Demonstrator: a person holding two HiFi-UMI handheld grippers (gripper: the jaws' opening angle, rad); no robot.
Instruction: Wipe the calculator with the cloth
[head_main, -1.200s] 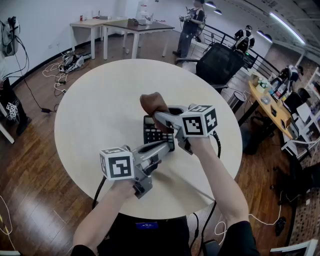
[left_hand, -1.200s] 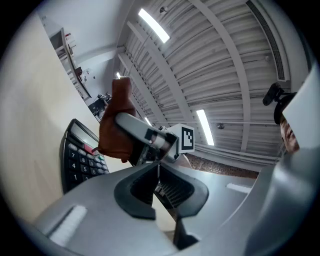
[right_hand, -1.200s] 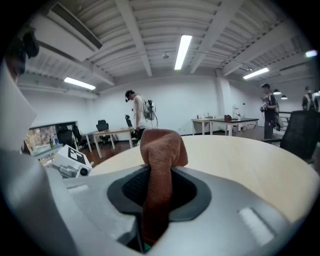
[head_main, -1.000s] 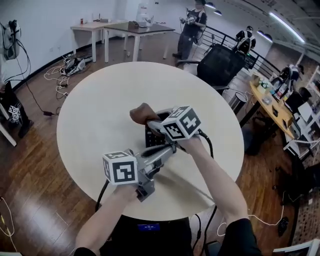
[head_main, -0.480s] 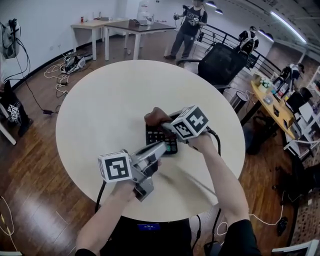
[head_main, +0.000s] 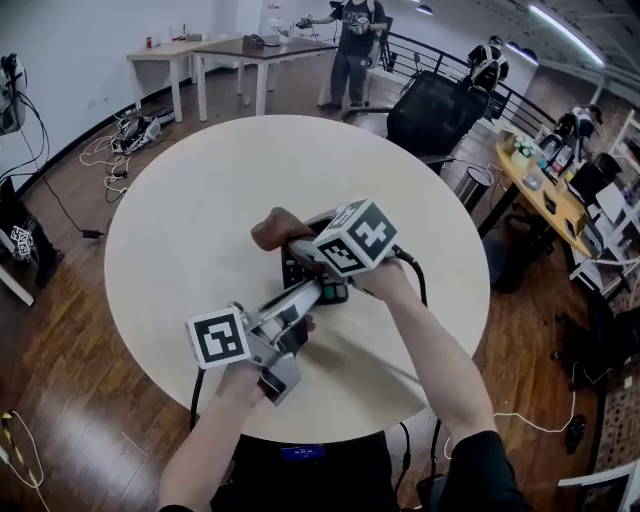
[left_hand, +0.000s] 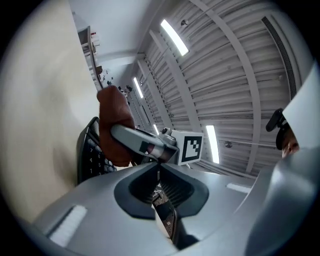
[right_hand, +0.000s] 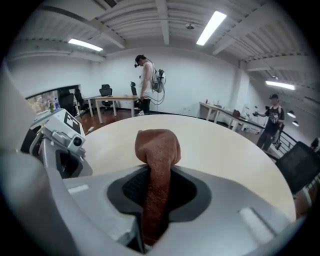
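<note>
R jaws: right gripper (right_hand: 157, 169) clamped on brown cloth (right_hand: 157, 145); wad pokes out front as wiping pad.
L jaws: left gripper (left_hand: 158, 167) closed tight, nothing seen betw. them; tips by calculator (head_main: 334, 291) near edge, prob. bracing it.
Calculator: flat on round worktop (head_main: 190, 200), centre.
Cloth: at calc's far end.

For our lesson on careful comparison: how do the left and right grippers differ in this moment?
The right gripper clamps the brown cloth; the left gripper is shut with no cloth between its jaws. The right gripper reaches over the calculator; the left gripper sits at its near side. Both grippers are closed.
</note>
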